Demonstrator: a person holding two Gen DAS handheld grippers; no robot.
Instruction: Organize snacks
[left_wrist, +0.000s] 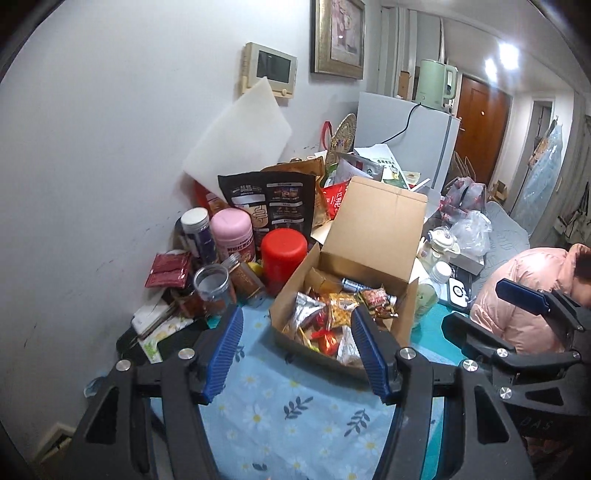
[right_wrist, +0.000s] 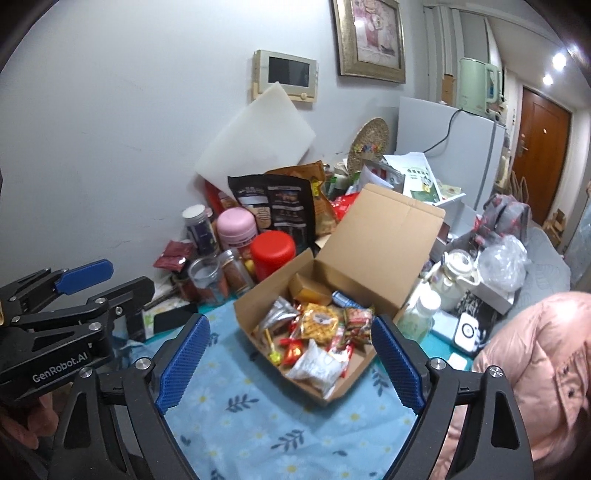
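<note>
While I am holding both grippers above the cloth (right_wrist: 258, 424), the box (right_wrist: 384, 236) is sitting lid-up, snacks (right_wrist: 317, 339) lying inside — left gripper (left_wrist: 295, 354) is standing partly open, right gripper (right_wrist: 291, 365) is gaping wide, both gripping nothing.

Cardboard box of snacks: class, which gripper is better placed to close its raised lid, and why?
Probably the right gripper. Its jaws stand wide and empty, and the cardboard box sits centred between them, the lid straight ahead. The left gripper, also empty, stands narrower, with the box off to one side.
</note>
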